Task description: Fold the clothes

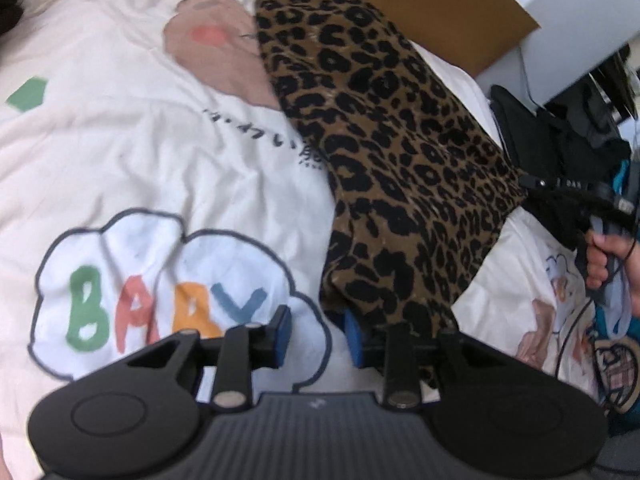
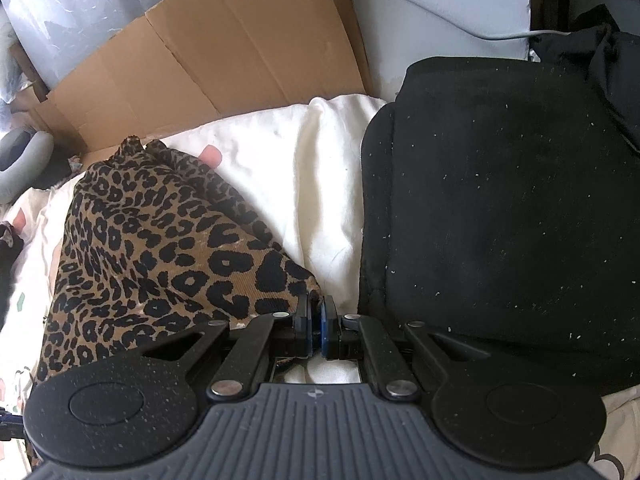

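Right gripper (image 2: 316, 328) clamped leopard cloth (image 2: 160, 248) corner, beside black garment (image 2: 500, 220). Left gripper (image 1: 318, 334) jaws apart at cloth's edge over quilt (image 1: 120, 140).

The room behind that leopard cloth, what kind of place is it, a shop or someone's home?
Most likely a bedroom at home. The leopard-print garment lies on a soft cream bedspread printed with cartoons and the word BABY, with a folded black garment beside it and flattened cardboard against the wall.
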A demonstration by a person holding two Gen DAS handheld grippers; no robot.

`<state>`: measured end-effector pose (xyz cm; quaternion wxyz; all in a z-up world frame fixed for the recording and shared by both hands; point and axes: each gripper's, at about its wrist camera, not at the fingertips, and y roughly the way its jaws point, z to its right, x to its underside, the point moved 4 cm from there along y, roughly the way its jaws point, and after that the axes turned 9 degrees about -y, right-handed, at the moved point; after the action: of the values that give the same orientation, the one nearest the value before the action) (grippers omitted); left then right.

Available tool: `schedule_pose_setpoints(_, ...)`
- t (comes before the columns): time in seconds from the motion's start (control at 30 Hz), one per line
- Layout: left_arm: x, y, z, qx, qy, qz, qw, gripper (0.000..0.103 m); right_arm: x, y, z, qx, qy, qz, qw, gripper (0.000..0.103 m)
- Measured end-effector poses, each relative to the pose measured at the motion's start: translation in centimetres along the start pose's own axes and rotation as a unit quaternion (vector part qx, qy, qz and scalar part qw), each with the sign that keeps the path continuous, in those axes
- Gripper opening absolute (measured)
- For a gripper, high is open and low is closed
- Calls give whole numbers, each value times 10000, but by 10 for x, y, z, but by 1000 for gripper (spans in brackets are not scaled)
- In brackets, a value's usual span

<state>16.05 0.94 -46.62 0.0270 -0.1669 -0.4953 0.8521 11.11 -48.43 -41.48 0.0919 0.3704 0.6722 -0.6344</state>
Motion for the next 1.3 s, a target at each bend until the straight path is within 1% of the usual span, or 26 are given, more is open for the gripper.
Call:
schedule_pose_setpoints(0.07,-2,-1,3,88,41,69,9999,31,0,0,1,-25,28,-6,10000,2)
schedule_pose_setpoints(0.13,-5,-3,5,282,-1,199,9994,31,1,0,2,-43,47,-18,10000,2)
schedule_pose_setpoints(0.23,-8,-5,5,620,-164,414,9971,40,3,2,1,-44,51,-45,10000,2)
schedule_pose_setpoints(0.33,-10,0,5,713,-196,437,9963,40,5,4,1,-39,52,-71,10000,2)
schedule_pose_setpoints(0.4,-9,5,5,697,-129,394,9967,32,5,4,1,-52,47,-62,10000,2)
schedule_pose_setpoints(0.43,-9,7,5,689,-134,355,9969,11,4,3,1,-60,49,-47,10000,2)
schedule_pose_setpoints(0.47,-9,6,2,698,-212,360,9967,4,4,2,1,-68,51,-32,10000,2)
schedule_pose_setpoints(0.57,-8,-1,-8,762,-602,464,9942,3,2,-3,1,-77,75,28,9999,2)
schedule_pose_setpoints(0.63,-5,-6,-18,869,-972,500,9902,3,2,-7,1,-66,99,53,9999,2)
schedule_pose_setpoints(0.7,0,-7,-30,952,-1418,510,9840,2,2,-8,1,-72,115,40,9999,2)
schedule_pose_setpoints(0.77,5,-5,-43,964,-1774,503,9781,2,4,-5,0,-88,94,-21,9999,2)
schedule_pose_setpoints(0.8,7,-3,-47,935,-1866,510,9767,2,6,-2,0,-93,86,-61,9999,2)
schedule_pose_setpoints(0.9,6,-2,-50,959,-1914,532,9754,2,9,3,1,-75,63,-132,9999,2)
schedule_pose_setpoints(1.0,6,-2,-49,1099,-1897,533,9742,5,7,2,2,-90,113,-129,9998,2)
schedule_pose_setpoints(1.07,6,1,-46,1095,-1768,493,9769,14,6,0,2,-110,146,-119,9998,2)
schedule_pose_setpoints(1.1,6,2,-43,1108,-1668,472,9786,16,6,-1,2,-117,155,-114,9997,2)
schedule_pose_setpoints(1.13,5,4,-40,1121,-1567,451,9802,23,5,-2,2,-124,164,-109,9997,2)
schedule_pose_setpoints(1.17,5,6,-38,1141,-1497,436,9812,26,5,-3,2,-130,172,-103,9997,2)
schedule_pose_setpoints(1.2,5,7,-37,1168,-1460,429,9814,26,5,-3,2,-137,181,-98,9997,2)
schedule_pose_setpoints(1.23,5,8,-35,1195,-1422,421,9817,22,5,-3,2,-139,179,-100,9997,2)
schedule_pose_setpoints(1.27,5,8,-35,1204,-1420,426,9816,3,5,-3,3,-141,175,-106,9997,2)
schedule_pose_setpoints(1.3,4,7,-37,1192,-1452,443,9812,3,5,-2,3,-143,172,-111,9997,2)
